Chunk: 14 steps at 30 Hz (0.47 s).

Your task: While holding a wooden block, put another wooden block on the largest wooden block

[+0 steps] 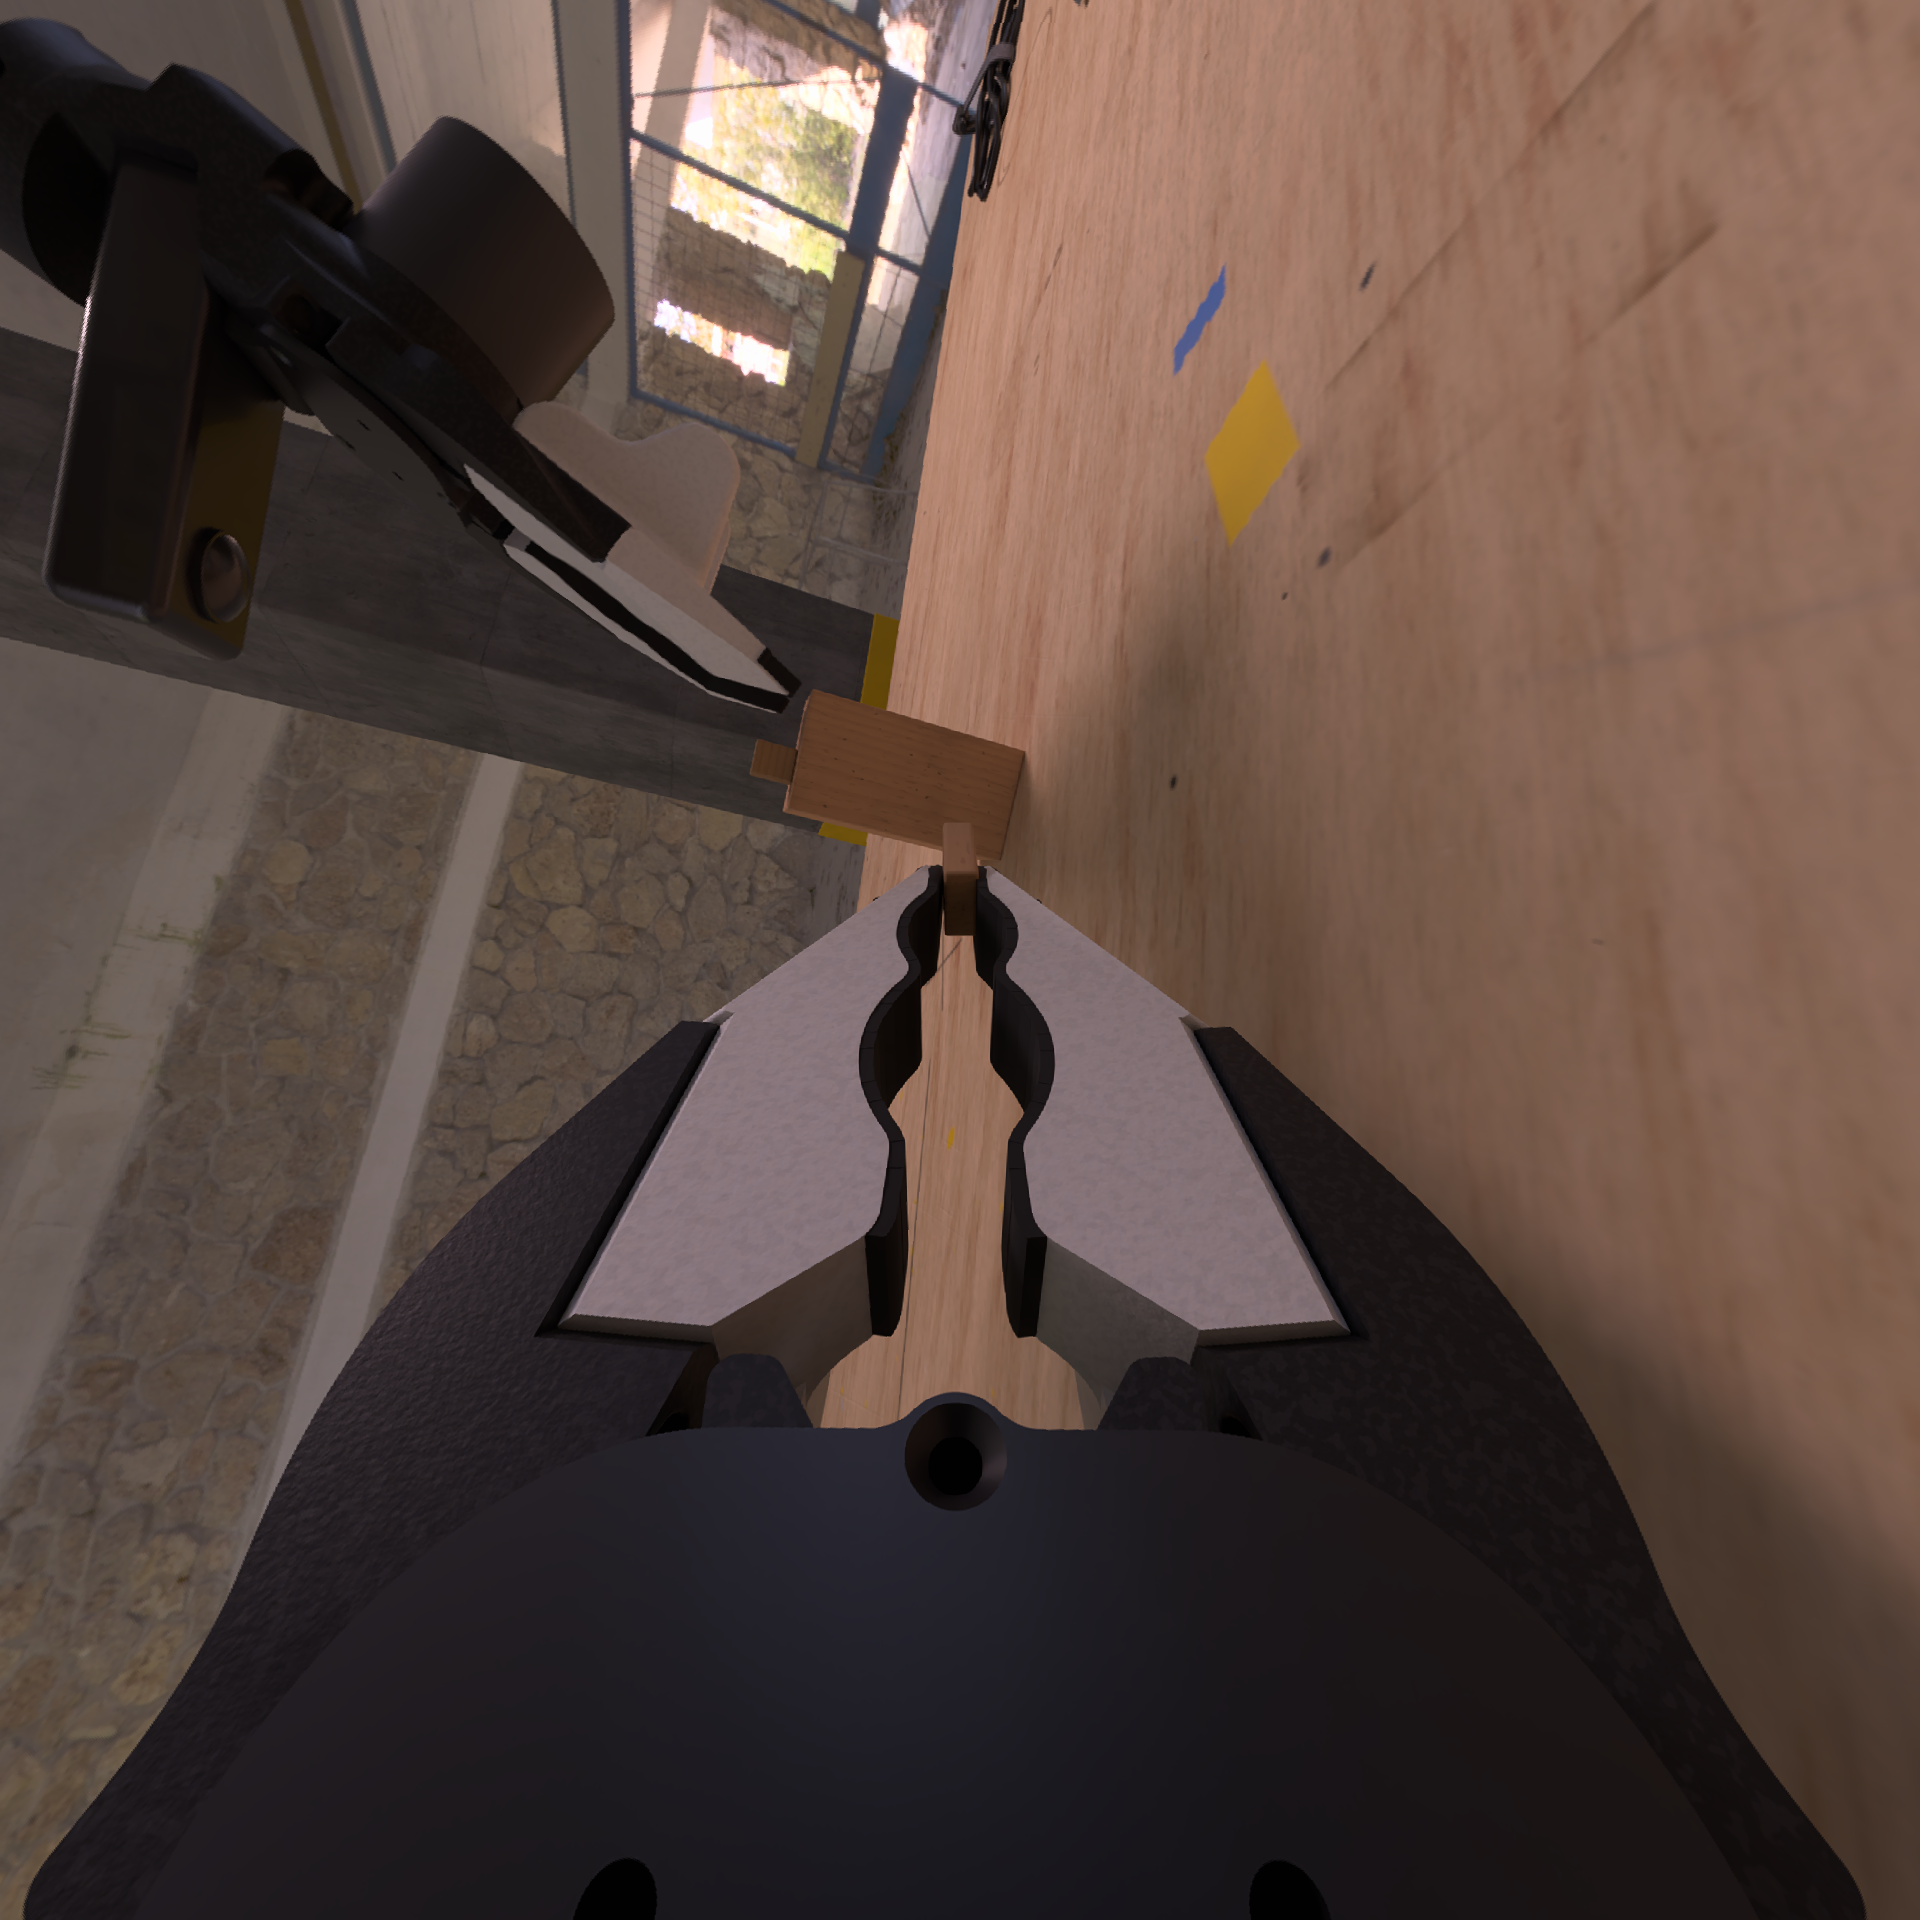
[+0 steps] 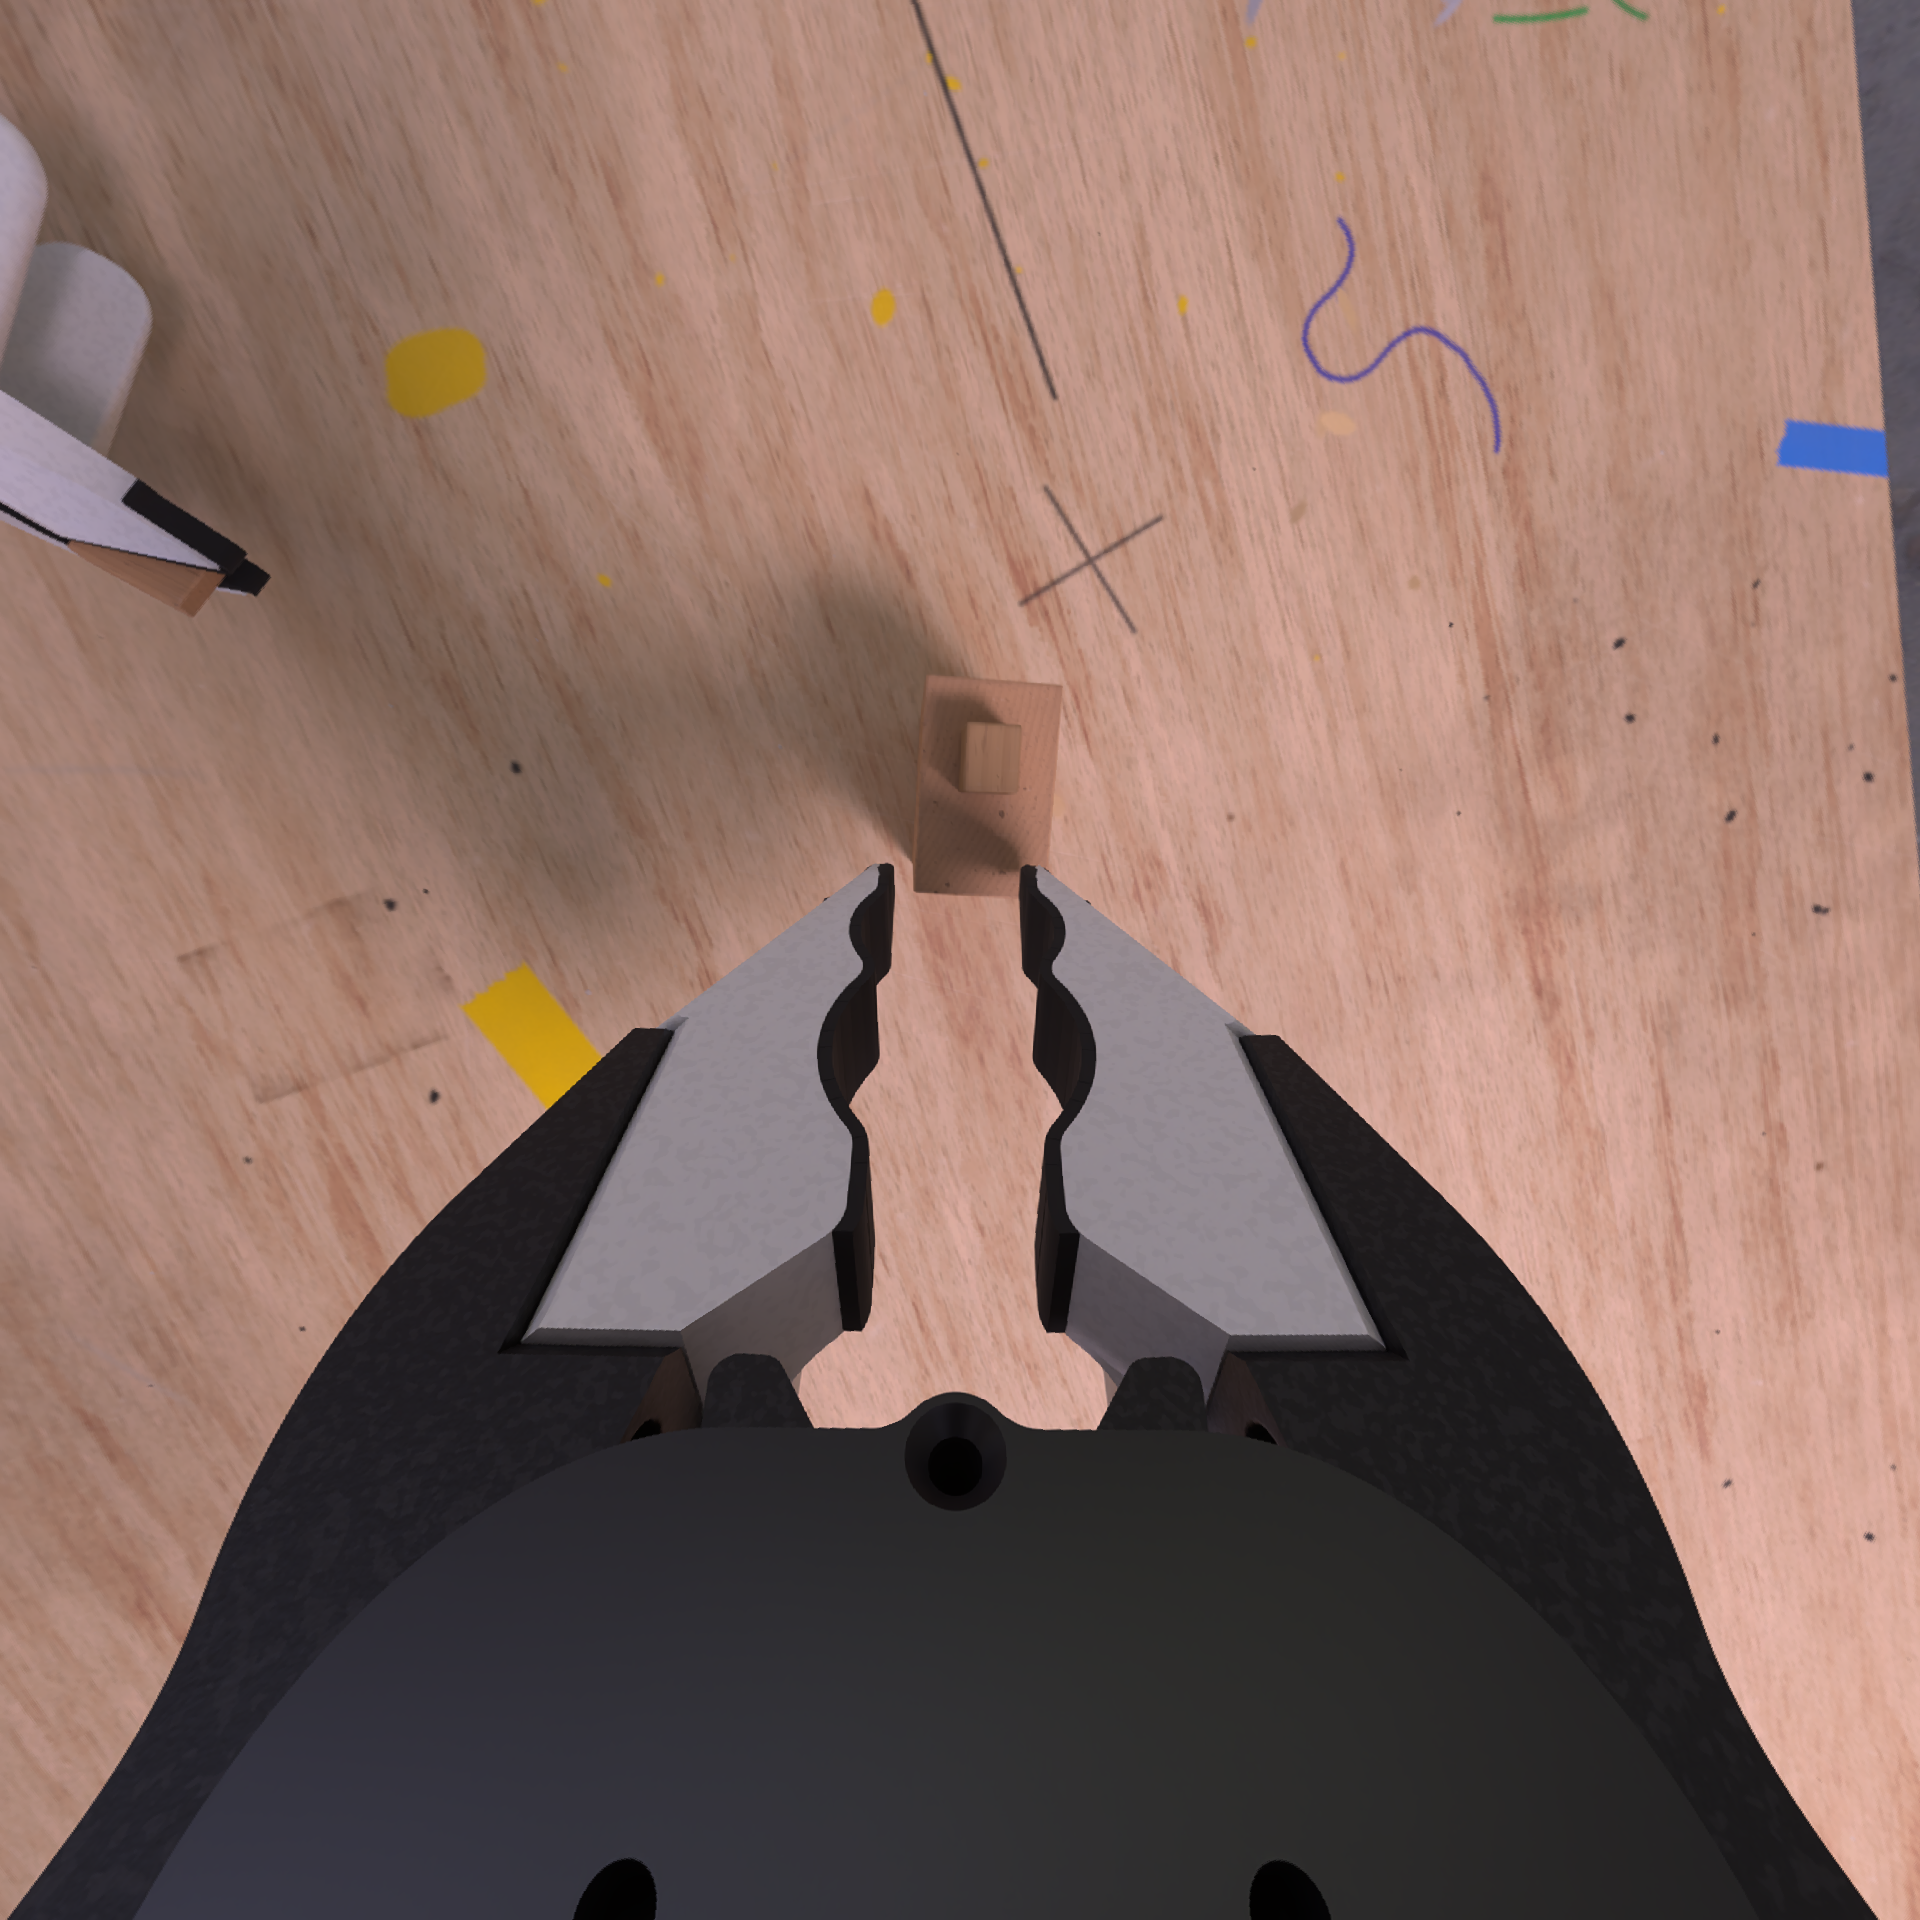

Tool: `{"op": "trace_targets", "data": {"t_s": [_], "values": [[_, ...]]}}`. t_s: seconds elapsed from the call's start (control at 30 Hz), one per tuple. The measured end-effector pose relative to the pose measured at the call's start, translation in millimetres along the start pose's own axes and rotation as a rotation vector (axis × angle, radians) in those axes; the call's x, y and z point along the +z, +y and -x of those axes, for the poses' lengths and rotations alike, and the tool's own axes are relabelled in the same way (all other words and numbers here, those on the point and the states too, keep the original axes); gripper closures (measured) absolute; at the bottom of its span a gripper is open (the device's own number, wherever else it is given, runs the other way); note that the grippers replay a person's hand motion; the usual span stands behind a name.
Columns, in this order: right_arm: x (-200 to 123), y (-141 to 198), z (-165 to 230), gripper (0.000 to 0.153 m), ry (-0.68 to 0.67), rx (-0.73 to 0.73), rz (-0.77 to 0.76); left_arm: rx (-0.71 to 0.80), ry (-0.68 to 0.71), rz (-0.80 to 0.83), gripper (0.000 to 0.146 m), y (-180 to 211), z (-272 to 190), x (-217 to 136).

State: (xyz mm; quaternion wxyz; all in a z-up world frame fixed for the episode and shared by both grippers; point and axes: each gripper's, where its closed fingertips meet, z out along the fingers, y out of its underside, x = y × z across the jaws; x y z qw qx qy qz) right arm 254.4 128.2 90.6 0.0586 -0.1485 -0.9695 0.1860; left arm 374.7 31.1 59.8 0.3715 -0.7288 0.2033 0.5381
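Note:
The largest wooden block point(image 2: 987, 831) lies flat on the wooden table point(image 2: 1455, 935). A small wooden cube point(image 2: 989, 756) rests on its top. My right gripper point(image 2: 956, 878) is open and empty, hovering above the block's near end. In the left wrist view the table appears turned on its side, with the large block point(image 1: 904, 774) and the cube point(image 1: 769, 761) on it. My left gripper point(image 1: 962, 883) is shut on a small wooden block point(image 1: 961, 896), just beside the large block. The right gripper point(image 1: 748, 665) shows above the cube. The left gripper point(image 2: 223, 574) shows at far left.
Yellow point(image 2: 434, 371) and blue point(image 2: 1834, 449) paint patches, a blue squiggle point(image 2: 1392, 332) and a pencilled cross point(image 2: 1091, 561) mark the table. The table's edge point(image 2: 1870, 312) runs along the right. A black cable-like object point(image 1: 987, 114) lies at the table's far end.

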Motion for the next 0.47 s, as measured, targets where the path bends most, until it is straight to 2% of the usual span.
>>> {"op": "trace_targets", "data": {"t_s": [0.2, 0.3, 0.4, 0.47], "values": [[-11.0, 0.2, -4.9, 0.126, 0.012, 0.000, -0.076, -0.008, -0.006, -0.007, 0.141, 5.3, 6.9, 14.0], [-7.9, 5.4, -9.3, 0.126, 0.009, -0.011, -0.034, -0.017, -0.003, -0.010, 0.141, 9.5, 9.4, 21.6], [-12.3, 3.3, -12.9, 0.125, 0.002, -0.002, -0.055, -0.023, -0.006, -0.014, 0.141, 10.8, 12.2, 29.0], [-18.2, -4.1, -10.2, 0.126, -0.006, 0.003, -0.116, -0.025, -0.017, -0.009, 0.141, 11.7, 14.4, 29.9]]}}
